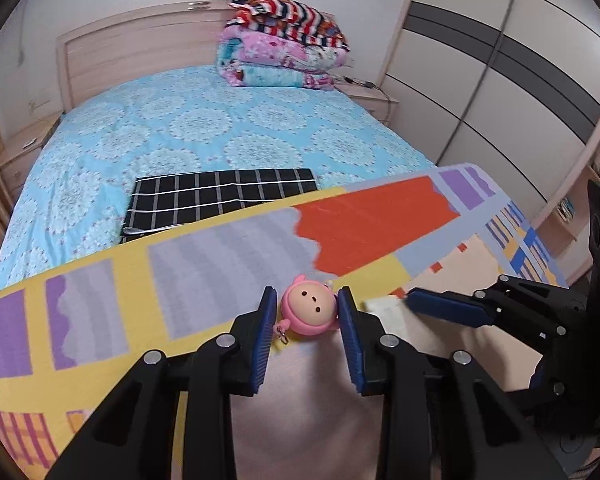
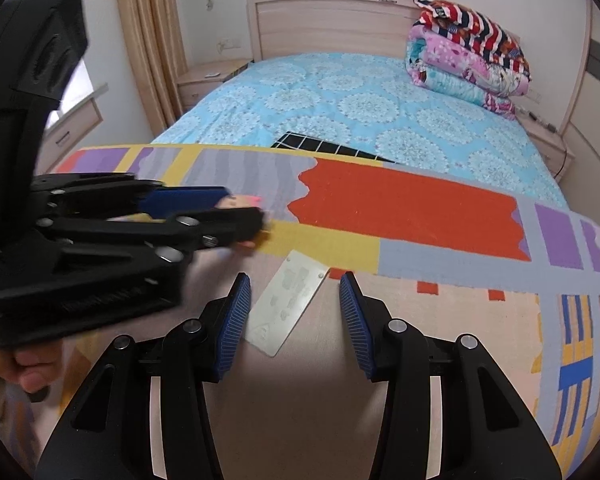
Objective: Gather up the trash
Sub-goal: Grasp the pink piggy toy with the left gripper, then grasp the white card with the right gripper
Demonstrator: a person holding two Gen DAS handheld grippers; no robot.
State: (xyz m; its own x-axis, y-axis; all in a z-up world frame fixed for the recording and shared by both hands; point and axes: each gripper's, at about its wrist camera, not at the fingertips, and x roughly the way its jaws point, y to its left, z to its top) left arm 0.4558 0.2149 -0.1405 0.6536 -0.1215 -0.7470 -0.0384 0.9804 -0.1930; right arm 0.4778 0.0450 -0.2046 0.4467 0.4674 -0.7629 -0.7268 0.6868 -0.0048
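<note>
A bed (image 1: 204,128) with a blue flowered cover fills the far half of the left wrist view, folded quilts (image 1: 280,48) at one o'clock. A bright patchwork mat (image 1: 204,264) covers the surface across the middle. The left gripper (image 1: 306,312) has its jaws narrowed onto a pink doll-head keychain (image 1: 310,310), both pads against its sides. In the right wrist view, the right gripper (image 2: 294,308) hovers with jaws partly open around a flat white wrapper (image 2: 288,304), touching neither edge.
</note>
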